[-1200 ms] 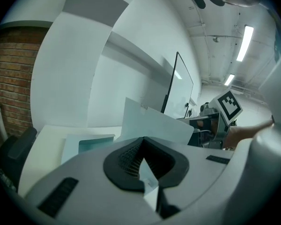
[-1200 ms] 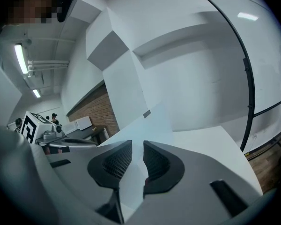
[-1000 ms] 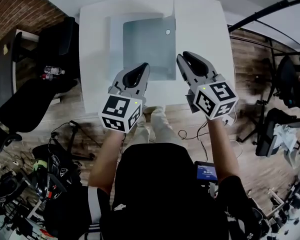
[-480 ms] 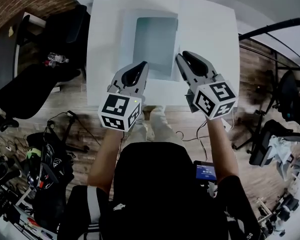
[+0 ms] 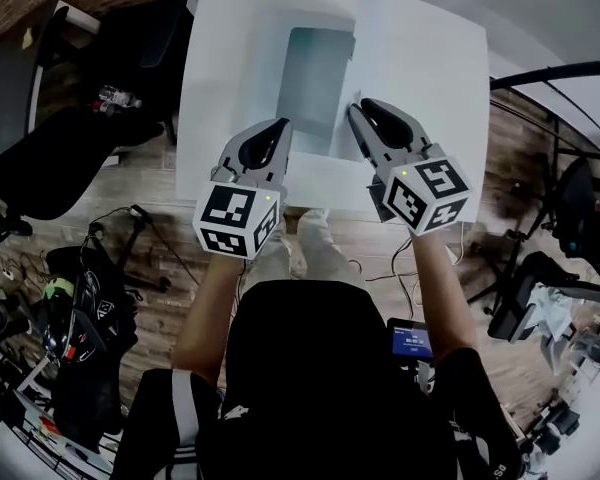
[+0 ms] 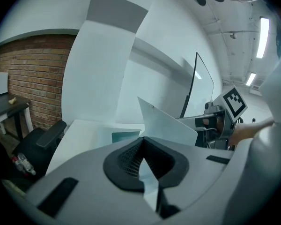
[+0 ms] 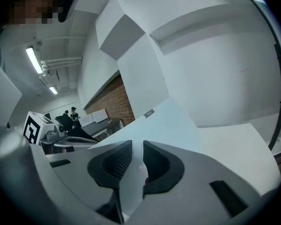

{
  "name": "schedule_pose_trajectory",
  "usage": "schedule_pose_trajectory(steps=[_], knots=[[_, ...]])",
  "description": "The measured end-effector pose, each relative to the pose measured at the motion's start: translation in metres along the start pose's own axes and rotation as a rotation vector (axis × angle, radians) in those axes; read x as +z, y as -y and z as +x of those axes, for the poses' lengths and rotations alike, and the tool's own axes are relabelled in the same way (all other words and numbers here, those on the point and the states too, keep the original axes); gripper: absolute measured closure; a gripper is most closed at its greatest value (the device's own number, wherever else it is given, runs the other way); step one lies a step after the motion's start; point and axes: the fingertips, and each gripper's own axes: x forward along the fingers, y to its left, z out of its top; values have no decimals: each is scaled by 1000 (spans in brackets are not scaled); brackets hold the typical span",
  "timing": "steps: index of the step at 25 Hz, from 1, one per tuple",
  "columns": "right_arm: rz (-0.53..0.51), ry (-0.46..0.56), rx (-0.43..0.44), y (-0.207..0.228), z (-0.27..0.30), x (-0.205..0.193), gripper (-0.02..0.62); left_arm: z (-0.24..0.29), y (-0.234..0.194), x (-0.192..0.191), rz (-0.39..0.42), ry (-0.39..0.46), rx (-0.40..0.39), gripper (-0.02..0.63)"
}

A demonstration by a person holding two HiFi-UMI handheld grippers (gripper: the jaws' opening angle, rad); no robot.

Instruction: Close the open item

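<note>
1. One white table [image 5: 420, 88] is carrying one open folder [image 5: 315, 78], centred; only the head view is showing it whole.
2. Its one cover [image 7: 178, 121] is standing upright; only the right gripper view is showing its tab [image 7: 149, 112].
3. Two grippers: the left gripper [image 5: 283, 128] is hovering clenched, empty; the right gripper [image 5: 354, 109] is hanging slightly parted by the cover's near edge.

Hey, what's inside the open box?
A flat grey-teal panel fills the box; nothing else shows. The raised lid hides its right edge, and whatever lies under the panel is covered.

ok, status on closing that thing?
Left tool shut, empty. Right tool part open, empty, by the lid's near edge. Lid upright, item open. Nothing blocking.
</note>
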Motion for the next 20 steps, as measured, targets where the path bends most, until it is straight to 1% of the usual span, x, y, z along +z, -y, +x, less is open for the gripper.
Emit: schedule_pose_trajectory(steps=[5, 13, 17, 20], knots=[[-6, -21, 35, -8, 13, -3, 494, -4, -12, -3, -17, 5, 37, 597], [-5, -52, 78, -18, 35, -14, 492, -9, -32, -15, -44, -8, 74, 597], [-11, -65, 94, -21, 43, -16, 476, -10, -39, -19, -56, -11, 85, 597], [-21, -73, 85, -18, 48, -18, 437, -10, -41, -20, -62, -12, 92, 597]])
